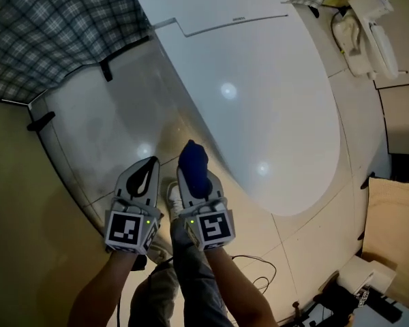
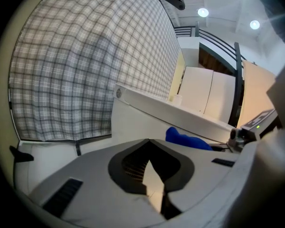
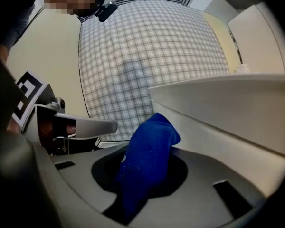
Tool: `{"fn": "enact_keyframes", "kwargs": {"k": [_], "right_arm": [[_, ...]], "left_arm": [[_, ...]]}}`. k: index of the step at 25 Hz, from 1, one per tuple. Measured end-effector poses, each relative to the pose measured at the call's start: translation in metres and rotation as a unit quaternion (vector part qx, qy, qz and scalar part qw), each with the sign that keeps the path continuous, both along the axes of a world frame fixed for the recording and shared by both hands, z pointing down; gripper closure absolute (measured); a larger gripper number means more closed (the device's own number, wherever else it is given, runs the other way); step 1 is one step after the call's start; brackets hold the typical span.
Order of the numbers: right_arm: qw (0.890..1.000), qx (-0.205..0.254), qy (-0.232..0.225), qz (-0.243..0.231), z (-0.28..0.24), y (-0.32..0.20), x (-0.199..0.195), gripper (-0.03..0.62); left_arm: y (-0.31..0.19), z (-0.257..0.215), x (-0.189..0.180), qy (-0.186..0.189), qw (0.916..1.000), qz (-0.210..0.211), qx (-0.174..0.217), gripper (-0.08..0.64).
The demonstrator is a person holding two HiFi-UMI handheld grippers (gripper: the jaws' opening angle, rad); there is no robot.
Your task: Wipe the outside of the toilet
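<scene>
Right gripper, low centre in the head view, is clamped on a blue cloth; the left gripper beside it has its jaws together on nothing. Wiping looks about to start, so the cloth needs pressing onto the near flank of the toilet and sweeping along. Filling the upper centre and right, the toilet is glossy white, lid down.

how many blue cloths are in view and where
1. The blue cloth is clamped in the right gripper, poking out beside the toilet. The left gripper is shut and empty. Another could lie hidden behind the toilet.
</scene>
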State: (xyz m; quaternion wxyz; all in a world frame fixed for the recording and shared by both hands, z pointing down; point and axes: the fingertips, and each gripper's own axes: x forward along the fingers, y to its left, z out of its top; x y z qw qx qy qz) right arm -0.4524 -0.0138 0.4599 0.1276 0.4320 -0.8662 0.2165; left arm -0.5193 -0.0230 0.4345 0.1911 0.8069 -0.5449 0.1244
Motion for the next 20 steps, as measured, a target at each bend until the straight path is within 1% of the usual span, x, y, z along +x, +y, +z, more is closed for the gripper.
{"fn": "enact_keyframes", "kwargs": {"k": [3, 6, 8, 10, 13, 15, 17, 20], "right_arm": [[0.999, -0.001, -0.013, -0.038, 0.01, -0.046, -0.055, 0.525], [0.998, 0.02, -0.012, -0.059, 0.033, -0.105, -0.101, 0.525], [0.998, 0.015, -0.013, -0.062, 0.05, -0.141, -0.124, 0.525], [0.998, -0.003, -0.004, -0.064, 0.071, -0.17, -0.142, 0.525], [0.998, -0.033, 0.012, -0.058, 0.105, -0.201, -0.158, 0.525], [0.998, -0.039, 0.017, -0.054, 0.118, -0.211, -0.164, 0.525], [0.998, -0.04, 0.022, -0.054, 0.128, -0.212, -0.164, 0.525], [0.997, -0.034, 0.031, -0.061, 0.134, -0.199, -0.147, 0.525]], "left_arm": [[-0.026, 0.002, -0.035, 0.002, 0.9992, -0.04, 0.0, 0.554], [-0.056, 0.01, -0.07, -0.001, 0.9978, -0.066, 0.003, 0.554], [-0.073, 0.021, -0.092, -0.005, 0.9965, -0.083, -0.001, 0.554], [-0.091, 0.035, -0.112, -0.003, 0.9944, -0.105, -0.009, 0.554], [-0.116, 0.053, -0.13, 0.007, 0.9916, -0.128, -0.017, 0.555], [-0.127, 0.064, -0.133, 0.01, 0.9915, -0.128, -0.02, 0.555], [-0.133, 0.073, -0.13, 0.009, 0.9923, -0.121, -0.022, 0.555], [-0.132, 0.089, -0.112, 0.016, 0.9921, -0.121, -0.028, 0.555]]}}
